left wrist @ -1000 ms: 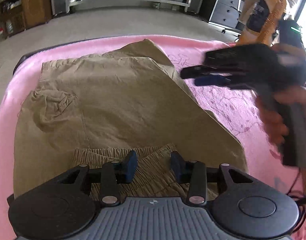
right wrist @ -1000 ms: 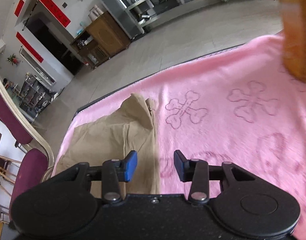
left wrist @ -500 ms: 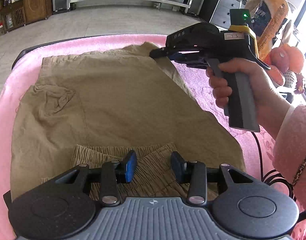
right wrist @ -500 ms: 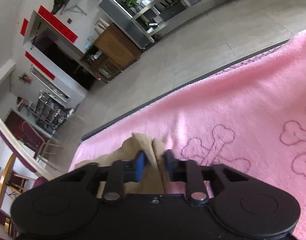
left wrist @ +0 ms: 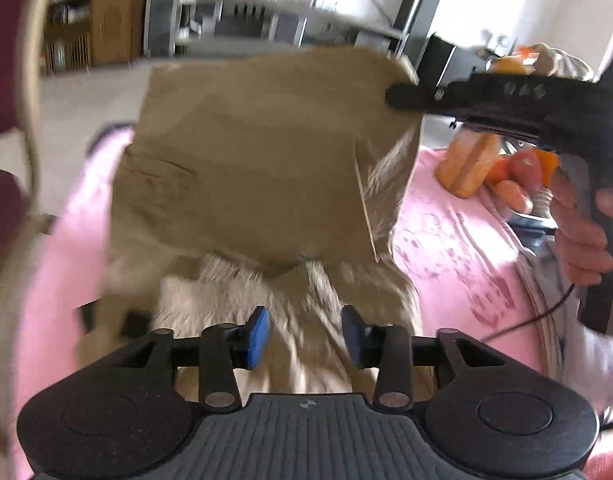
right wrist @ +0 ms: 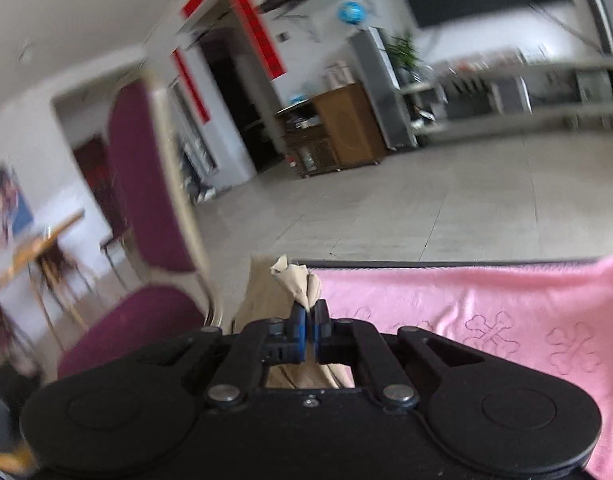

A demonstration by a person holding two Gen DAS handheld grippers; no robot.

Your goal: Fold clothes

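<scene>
Khaki shorts point(left wrist: 266, 168) lie on a pink blanket point(left wrist: 446, 240). Their far leg end is lifted high like a sheet. My right gripper point(right wrist: 307, 320) is shut on a corner of that khaki cloth point(right wrist: 294, 280); in the left wrist view it shows as a black tool point(left wrist: 394, 96) pinching the raised corner at the upper right. My left gripper point(left wrist: 305, 338) is open, its blue pads apart just above the gathered waistband point(left wrist: 290, 292), holding nothing.
An orange drink bottle point(left wrist: 470, 164) and fruit point(left wrist: 518, 176) stand at the blanket's right side. A maroon chair point(right wrist: 146, 208) stands off the left edge. The pink blanket with bone prints point(right wrist: 506, 320) stretches to the right. Shelves and cabinets line the far wall.
My right gripper closed on the far corner of the shorts and raised it, lifting the leg end off the blanket. My left gripper stayed open over the waistband.
</scene>
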